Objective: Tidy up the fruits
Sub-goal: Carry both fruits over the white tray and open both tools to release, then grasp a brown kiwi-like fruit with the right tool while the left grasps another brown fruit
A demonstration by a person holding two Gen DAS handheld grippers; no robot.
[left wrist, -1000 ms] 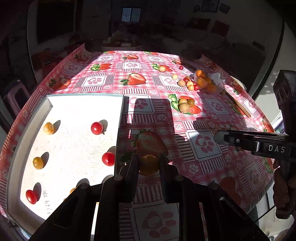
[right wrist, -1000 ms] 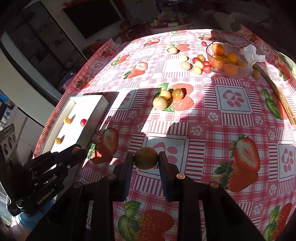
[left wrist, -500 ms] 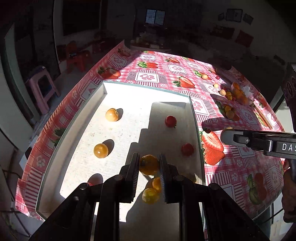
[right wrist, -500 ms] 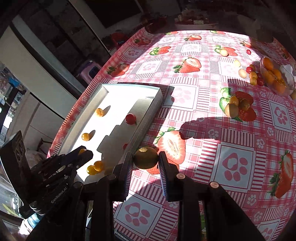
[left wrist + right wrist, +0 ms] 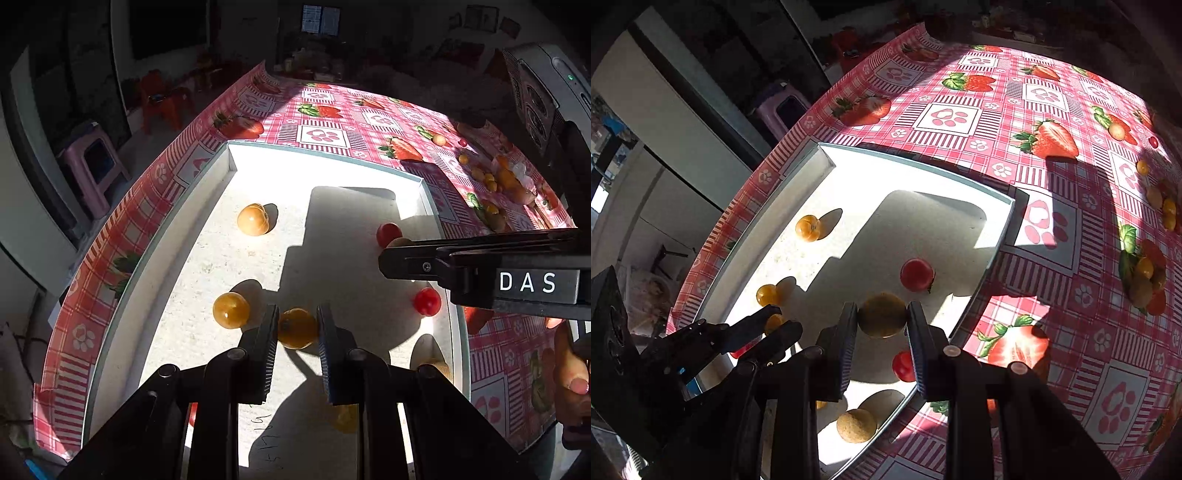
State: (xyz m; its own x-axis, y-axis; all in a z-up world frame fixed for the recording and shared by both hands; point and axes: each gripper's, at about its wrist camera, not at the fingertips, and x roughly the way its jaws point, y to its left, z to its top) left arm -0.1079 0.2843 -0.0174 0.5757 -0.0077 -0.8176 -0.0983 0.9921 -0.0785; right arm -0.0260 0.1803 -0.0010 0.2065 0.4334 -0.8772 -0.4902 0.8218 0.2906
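While a second ago over the strawberry tablecloth [image 5: 1052, 110], now above the white tray [image 5: 332, 162]: left gripper [image 5: 297, 328] clenched on an orange fruit [image 5: 297, 328], right gripper [image 5: 882, 315] clenched on a yellow-green fruit [image 5: 882, 314]. Ready for release beside the cherry tomato [image 5: 916, 275].

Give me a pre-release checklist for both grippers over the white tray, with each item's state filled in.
1. Left gripper shut on the orange fruit: ok.
2. Right gripper shut on the brownish fruit: ok.
3. Both fruits above the white tray: ok.
4. Height above the tray floor: cannot tell.
5. Landing spot below the left gripper bare of other fruit: cannot tell.
6. Red tomato beside the right drop spot, apart from it: ok.
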